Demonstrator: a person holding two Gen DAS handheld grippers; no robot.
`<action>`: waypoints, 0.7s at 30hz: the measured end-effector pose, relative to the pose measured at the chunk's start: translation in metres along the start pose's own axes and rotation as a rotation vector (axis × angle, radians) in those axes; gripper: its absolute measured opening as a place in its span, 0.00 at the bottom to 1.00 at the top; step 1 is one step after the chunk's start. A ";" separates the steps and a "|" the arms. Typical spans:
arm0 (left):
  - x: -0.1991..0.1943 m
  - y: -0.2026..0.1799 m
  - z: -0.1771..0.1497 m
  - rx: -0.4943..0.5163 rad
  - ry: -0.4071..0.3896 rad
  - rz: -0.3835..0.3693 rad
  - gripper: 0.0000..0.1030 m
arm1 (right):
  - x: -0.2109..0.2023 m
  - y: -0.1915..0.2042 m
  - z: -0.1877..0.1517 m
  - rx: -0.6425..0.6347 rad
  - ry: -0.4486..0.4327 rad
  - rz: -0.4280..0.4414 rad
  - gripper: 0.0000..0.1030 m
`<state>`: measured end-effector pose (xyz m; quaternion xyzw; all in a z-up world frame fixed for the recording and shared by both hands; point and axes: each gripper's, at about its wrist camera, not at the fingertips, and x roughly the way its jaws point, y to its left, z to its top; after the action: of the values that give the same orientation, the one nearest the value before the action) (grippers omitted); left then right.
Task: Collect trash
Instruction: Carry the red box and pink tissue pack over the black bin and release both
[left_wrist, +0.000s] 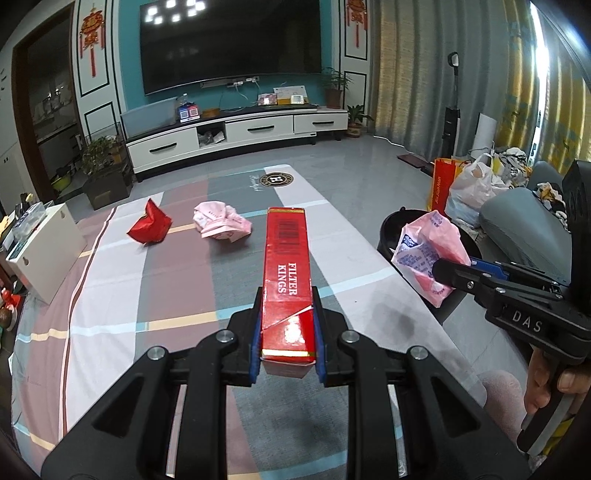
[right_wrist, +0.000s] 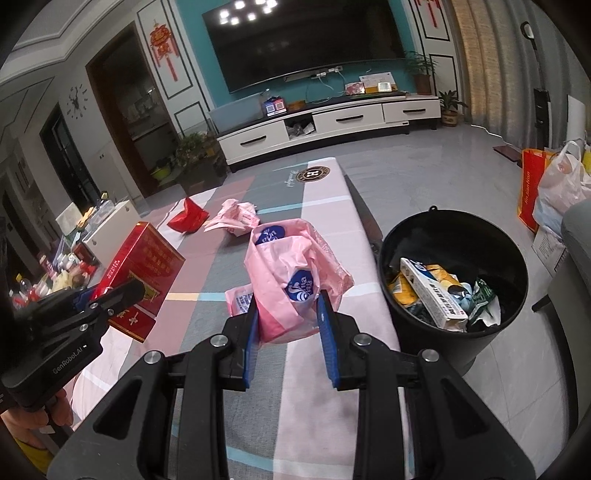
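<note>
The left tongs (left_wrist: 287, 328) were clamped on the near end of a long red carton (left_wrist: 287, 266) printed "FILTER KINGS", their blue pads pressed against its two sides. The carton stuck out forward over the counter (left_wrist: 110, 314), which was covered with a checked cloth in pink, grey and white. In the right wrist view the same carton (right_wrist: 142, 266) showed at the left, raised off the cloth.

The right tongs (right_wrist: 286, 317) were closed on a crumpled pink plastic bag (right_wrist: 291, 273) with blue round logos, the bag bunched between the blue pads. From the left wrist view that bag (left_wrist: 428, 254) hung in front of a black bin (left_wrist: 391, 229) standing on the floor just beside the counter's right edge. The bin (right_wrist: 509, 258) already held trash: a white box (right_wrist: 436, 291), yellow wrappers and a green packet.

Farther along the counter lay two more pieces, near each other but apart: a crushed red wrapper (left_wrist: 149, 225) and a wad of pale pink paper (left_wrist: 221, 223). A person's hand (left_wrist: 554, 384) gripped the handle of the right tool.
</note>
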<state>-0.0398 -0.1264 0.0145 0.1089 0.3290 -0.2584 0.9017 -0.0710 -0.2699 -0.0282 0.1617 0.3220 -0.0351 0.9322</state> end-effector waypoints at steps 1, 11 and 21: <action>0.001 -0.003 0.001 0.006 0.001 -0.001 0.22 | -0.001 -0.003 0.000 0.005 -0.003 -0.002 0.29; 0.015 -0.024 0.012 0.051 0.007 -0.021 0.22 | -0.005 -0.032 0.001 0.054 -0.027 -0.028 0.29; 0.031 -0.047 0.022 0.098 0.015 -0.049 0.22 | -0.005 -0.062 0.000 0.105 -0.037 -0.056 0.29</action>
<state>-0.0330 -0.1869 0.0099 0.1465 0.3256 -0.2954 0.8861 -0.0850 -0.3287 -0.0424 0.2007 0.3069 -0.0810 0.9268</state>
